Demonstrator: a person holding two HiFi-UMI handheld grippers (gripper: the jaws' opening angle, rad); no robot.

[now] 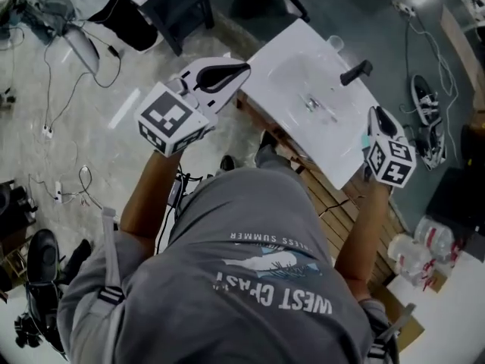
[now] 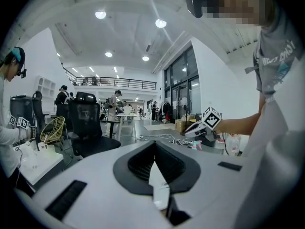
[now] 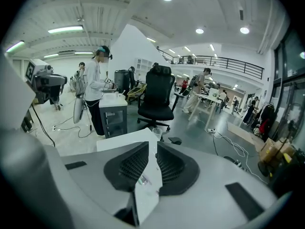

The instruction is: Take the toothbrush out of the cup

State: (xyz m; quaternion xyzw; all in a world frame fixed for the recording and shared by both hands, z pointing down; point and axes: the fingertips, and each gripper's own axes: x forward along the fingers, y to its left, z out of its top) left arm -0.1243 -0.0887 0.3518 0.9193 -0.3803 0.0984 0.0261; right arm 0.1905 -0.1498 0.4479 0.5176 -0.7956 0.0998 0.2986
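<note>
Head view: left gripper [image 1: 245, 69], jaws closed on nothing, hovers off the white desk's [image 1: 295, 51] left edge. A small clear cup [image 1: 336, 44] stands at the desk's far corner; the toothbrush is too small to make out. Right gripper [image 1: 374, 112], jaws narrowly parted, holds nothing.

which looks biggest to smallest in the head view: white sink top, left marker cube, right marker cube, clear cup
1. white sink top
2. left marker cube
3. right marker cube: smaller-looking, though perhaps only farther from the camera
4. clear cup
</note>
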